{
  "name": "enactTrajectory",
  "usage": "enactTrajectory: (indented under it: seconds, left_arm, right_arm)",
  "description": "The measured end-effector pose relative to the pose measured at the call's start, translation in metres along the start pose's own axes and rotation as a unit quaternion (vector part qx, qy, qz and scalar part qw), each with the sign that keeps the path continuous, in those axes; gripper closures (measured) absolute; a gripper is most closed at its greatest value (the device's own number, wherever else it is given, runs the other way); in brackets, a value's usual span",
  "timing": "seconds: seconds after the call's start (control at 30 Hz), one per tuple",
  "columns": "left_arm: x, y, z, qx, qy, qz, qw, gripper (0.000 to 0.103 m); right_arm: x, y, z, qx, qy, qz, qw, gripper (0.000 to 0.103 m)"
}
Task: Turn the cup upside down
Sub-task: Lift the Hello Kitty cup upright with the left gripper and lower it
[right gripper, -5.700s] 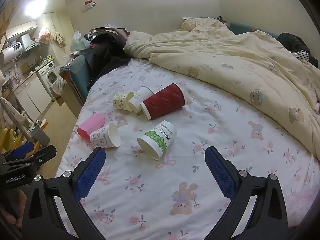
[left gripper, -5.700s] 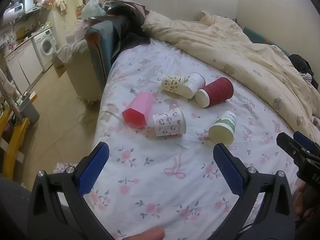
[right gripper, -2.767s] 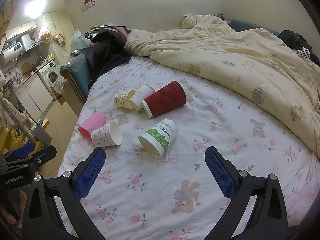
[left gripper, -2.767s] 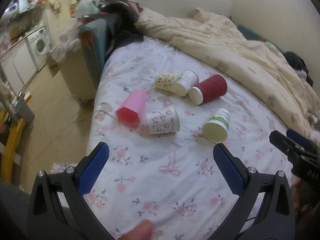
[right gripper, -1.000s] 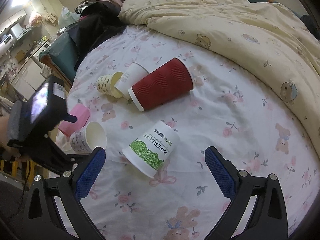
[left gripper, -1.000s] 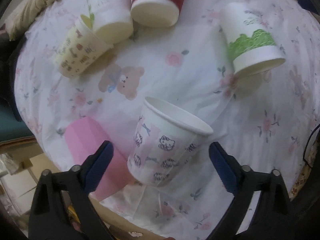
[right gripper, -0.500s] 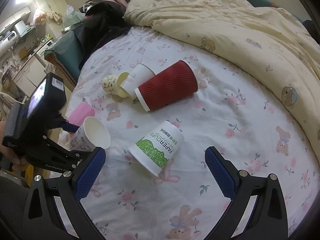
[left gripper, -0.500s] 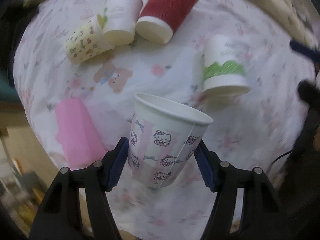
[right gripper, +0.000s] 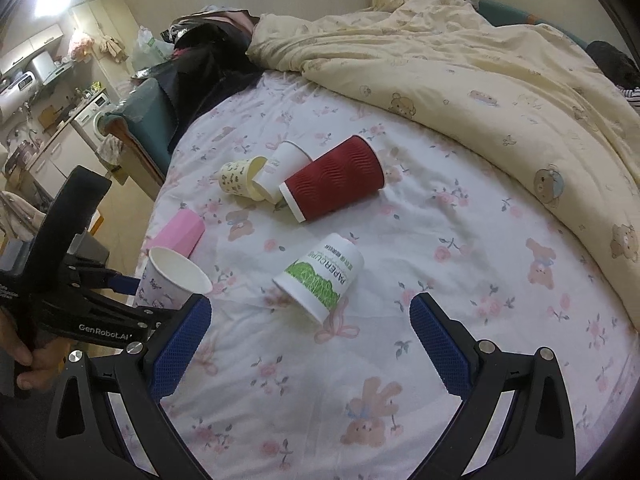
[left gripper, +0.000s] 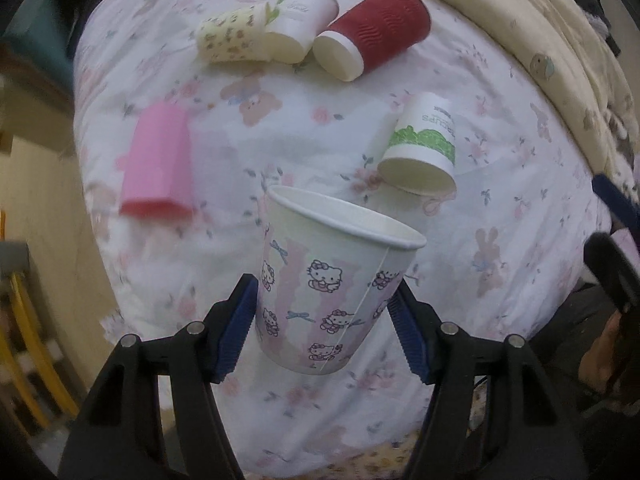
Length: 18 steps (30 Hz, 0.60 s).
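Observation:
My left gripper [left gripper: 324, 320] is shut on a white Hello Kitty paper cup [left gripper: 332, 284] and holds it above the bed, mouth up and tilted. The same cup [right gripper: 172, 276] shows in the right wrist view at the left, between the left gripper's fingers [right gripper: 120, 280]. My right gripper [right gripper: 310, 344] is open and empty above the floral sheet, in front of a green-printed white cup [right gripper: 320, 276] that lies on its side.
On the sheet lie a pink cup [left gripper: 158, 164], a yellow patterned cup [left gripper: 236, 38], a small white cup [left gripper: 300, 20], a red ribbed cup [left gripper: 372, 32] and the green-printed cup [left gripper: 420, 150]. A cream duvet [right gripper: 480, 80] covers the right side. The bed edge and floor are at the left.
The left gripper closed on the Hello Kitty cup and lifted it off the sheet, turning it from lying on its side to mouth up. The right gripper stayed open, shifting only slightly.

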State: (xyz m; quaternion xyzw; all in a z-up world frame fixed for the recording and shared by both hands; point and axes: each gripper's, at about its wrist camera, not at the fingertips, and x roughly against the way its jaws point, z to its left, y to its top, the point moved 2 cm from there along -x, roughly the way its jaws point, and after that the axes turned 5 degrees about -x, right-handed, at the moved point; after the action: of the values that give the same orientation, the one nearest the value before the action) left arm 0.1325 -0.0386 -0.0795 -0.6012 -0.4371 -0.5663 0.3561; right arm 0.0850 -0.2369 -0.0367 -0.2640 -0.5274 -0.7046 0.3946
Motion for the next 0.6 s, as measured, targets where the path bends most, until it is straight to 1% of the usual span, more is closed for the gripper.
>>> enactTrajectory:
  seconds: [0.13, 0.2, 0.3, 0.4, 0.47, 0.6]
  left_arm:
    - [0.0, -0.018, -0.008, 0.034, -0.014, -0.006, 0.9993, 0.041]
    - [0.002, -0.028, -0.011, 0.052, -0.021, -0.009, 0.9984, 0.041]
    - [0.005, -0.043, -0.015, 0.068, -0.028, -0.016, 0.9971, 0.041]
    - [0.004, -0.06, -0.022, 0.1, -0.043, -0.017, 0.9939, 0.041]
    - [0.004, -0.068, -0.026, 0.113, -0.05, -0.017, 0.9922, 0.041]
    - [0.002, -0.082, -0.039, 0.134, -0.053, -0.03, 0.9891, 0.041]
  right_arm:
    - [0.016, -0.014, 0.001, 0.002, -0.009, -0.003, 1.0, 0.001]
    - [0.022, -0.021, 0.0, -0.001, -0.021, -0.007, 1.0, 0.001]
    - [0.032, -0.031, -0.006, -0.011, -0.028, -0.012, 0.999, 0.001]
    - [0.042, -0.039, -0.012, -0.021, -0.035, -0.021, 0.999, 0.001]
    - [0.05, -0.044, -0.016, -0.027, -0.04, -0.033, 0.998, 0.001]
    - [0.064, -0.052, -0.023, -0.038, -0.044, -0.057, 0.997, 0.001]
